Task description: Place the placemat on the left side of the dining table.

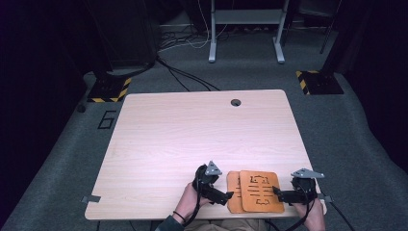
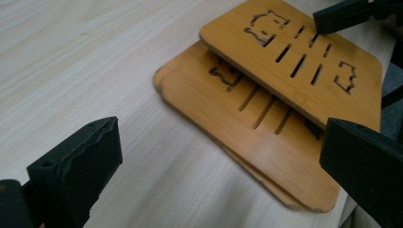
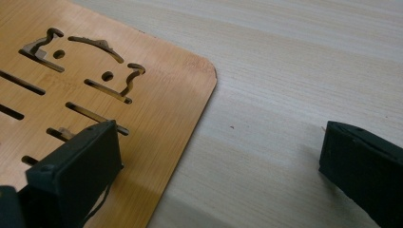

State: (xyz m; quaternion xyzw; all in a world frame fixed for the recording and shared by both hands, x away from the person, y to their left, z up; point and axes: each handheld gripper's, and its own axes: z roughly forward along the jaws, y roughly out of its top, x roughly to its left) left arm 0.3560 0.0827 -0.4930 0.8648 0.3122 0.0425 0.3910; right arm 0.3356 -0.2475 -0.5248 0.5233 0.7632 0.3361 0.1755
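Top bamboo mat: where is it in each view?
High view: top mat, bottom centre, between the grippers.
Left gripper view: top mat, upper right, over the lower mat.
Right gripper view: top mat, left half.
Shared landmark: its cut-out slots.

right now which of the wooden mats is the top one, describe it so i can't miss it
Look at the near edge of the pale wooden table, between the left gripper and the right gripper. Two thin orange-brown mats lie stacked there, and the top mat sits shifted to the right. Its animal-shaped cut-outs and slots are fully visible, while the bottom mat peeks out only along the left.
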